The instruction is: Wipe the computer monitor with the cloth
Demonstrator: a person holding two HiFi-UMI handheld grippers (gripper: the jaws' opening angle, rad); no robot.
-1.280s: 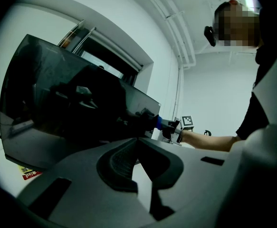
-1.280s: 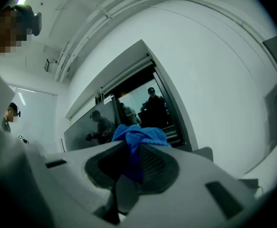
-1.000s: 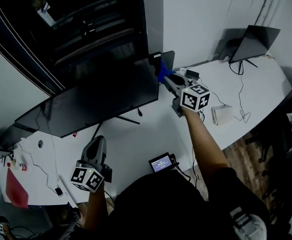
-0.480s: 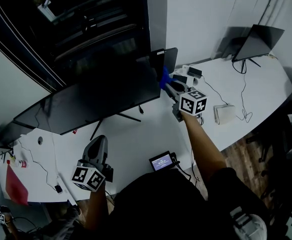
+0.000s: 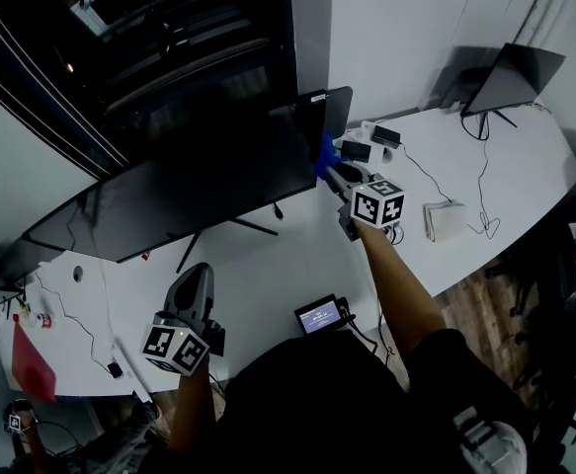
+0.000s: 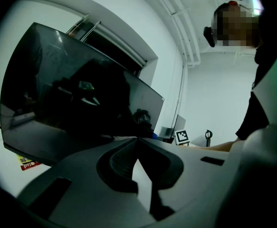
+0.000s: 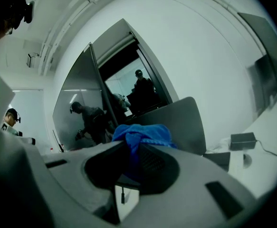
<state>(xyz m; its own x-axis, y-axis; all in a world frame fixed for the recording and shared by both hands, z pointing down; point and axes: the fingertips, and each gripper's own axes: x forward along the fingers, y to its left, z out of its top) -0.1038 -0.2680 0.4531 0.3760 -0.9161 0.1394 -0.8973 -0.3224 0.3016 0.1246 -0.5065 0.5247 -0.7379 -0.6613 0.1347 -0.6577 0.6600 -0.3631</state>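
Note:
A wide black monitor (image 5: 189, 191) stands on the white desk (image 5: 268, 284), its screen dark. My right gripper (image 5: 327, 166) is shut on a blue cloth (image 5: 324, 154) beside the monitor's right edge; whether the cloth touches the screen I cannot tell. The right gripper view has the cloth (image 7: 140, 134) bunched between the jaws, with the monitor's edge (image 7: 95, 80) just ahead. My left gripper (image 5: 197, 284) hangs over the desk's front left, below the screen. In the left gripper view its jaws (image 6: 137, 144) are shut with nothing in them, and the monitor (image 6: 76, 99) fills the view beyond.
A second small dark screen (image 5: 337, 112) stands behind the monitor's right end. An open laptop (image 5: 510, 79) sits at the far right, a white box (image 5: 444, 220) and cables near it. A small lit device (image 5: 319, 317) lies at the front edge, a red sheet (image 5: 31, 363) at the left.
My right gripper with the cloth has come down slightly along the monitor's right edge. The left gripper has hardly moved.

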